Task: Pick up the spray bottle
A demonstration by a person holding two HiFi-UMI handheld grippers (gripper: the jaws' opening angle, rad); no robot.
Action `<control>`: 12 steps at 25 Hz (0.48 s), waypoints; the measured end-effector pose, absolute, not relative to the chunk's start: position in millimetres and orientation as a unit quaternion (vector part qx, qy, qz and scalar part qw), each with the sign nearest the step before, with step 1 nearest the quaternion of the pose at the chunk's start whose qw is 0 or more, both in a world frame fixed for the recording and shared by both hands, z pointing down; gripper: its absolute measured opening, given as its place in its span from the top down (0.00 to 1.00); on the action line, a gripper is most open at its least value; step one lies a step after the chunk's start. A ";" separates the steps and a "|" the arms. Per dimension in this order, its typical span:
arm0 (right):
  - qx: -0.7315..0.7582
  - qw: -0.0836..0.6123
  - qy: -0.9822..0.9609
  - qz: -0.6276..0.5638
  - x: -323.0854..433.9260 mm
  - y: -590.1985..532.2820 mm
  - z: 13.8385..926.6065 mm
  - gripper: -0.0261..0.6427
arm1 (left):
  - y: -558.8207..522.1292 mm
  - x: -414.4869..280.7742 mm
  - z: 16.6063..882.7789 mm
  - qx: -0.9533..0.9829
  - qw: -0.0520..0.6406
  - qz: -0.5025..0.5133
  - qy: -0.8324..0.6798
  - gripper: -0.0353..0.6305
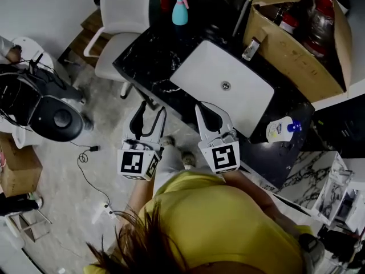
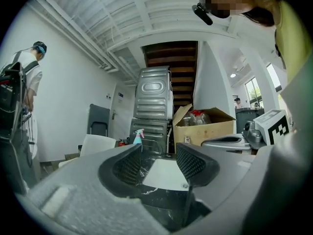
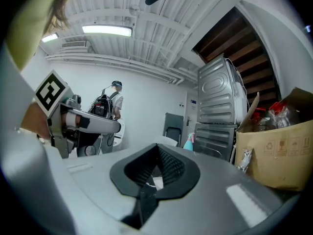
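Spray bottle (image 1: pixel 180 9): teal body, pink trigger head, standing upright at far edge of black marble counter (image 1: pixel 145 59), just beside the white chair (image 1: pixel 122 16). Nothing touching it. Also seen small in left gripper view (image 2: pixel 138 137) & right gripper view (image 3: pixel 188 142), far off past the jaws in both.

L gripper (image 1: pixel 153 108): jaws apart, nothing btwn them; through the gap only counter and the white basin show (image 2: pixel 160 155). Held level at near side of counter, pointing toward the far edge.

R gripper (image 1: pixel 203 108): jaws together, nothing in them; left gripper view shows it side-on at right. In its own view the pads meet at the tip (image 3: pixel 157 150). It sits over near corner of the white rectangular basin (image 1: pixel 242 104), which has a small drain in the middle.

Both grippers side by side, well apart from the bottle.

Other: cardboard box (image 1: pixel 291 59) w/ stuff inside on right end of counter; white bottle w/ blue cap (image 1: pixel 281 130) lying on counter near right edge. Second person w/ backpack rig stands in bkgd (image 3: pixel 113 99).
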State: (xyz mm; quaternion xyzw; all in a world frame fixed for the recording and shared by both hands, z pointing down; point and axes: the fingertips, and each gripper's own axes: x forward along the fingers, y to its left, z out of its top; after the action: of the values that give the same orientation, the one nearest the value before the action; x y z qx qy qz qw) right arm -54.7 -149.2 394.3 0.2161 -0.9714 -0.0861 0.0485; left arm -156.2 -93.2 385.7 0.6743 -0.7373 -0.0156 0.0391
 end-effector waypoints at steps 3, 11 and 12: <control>0.237 0.042 -0.967 -0.080 -68.8 -170.2 388.1 0.96 | -123.4 -171.5 379.6 0.690 0.028 -0.017 -0.723 0.61; 0.310 0.025 -0.948 -0.066 -119.4 -247.7 381.6 0.96 | -222.1 -231.2 364.4 0.739 0.004 -0.018 -0.673 0.61; 0.319 0.025 -0.945 -0.063 -127.7 -258.4 380.6 0.96 | -235.4 -239.5 363.6 0.745 0.002 -0.017 -0.666 0.61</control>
State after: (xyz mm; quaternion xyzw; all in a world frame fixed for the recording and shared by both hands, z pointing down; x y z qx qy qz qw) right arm -127.7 -258.4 380.6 0.3186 -0.9454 -0.0634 0.0246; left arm -239.5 -235.4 363.6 0.7454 -0.6664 -0.0171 0.0018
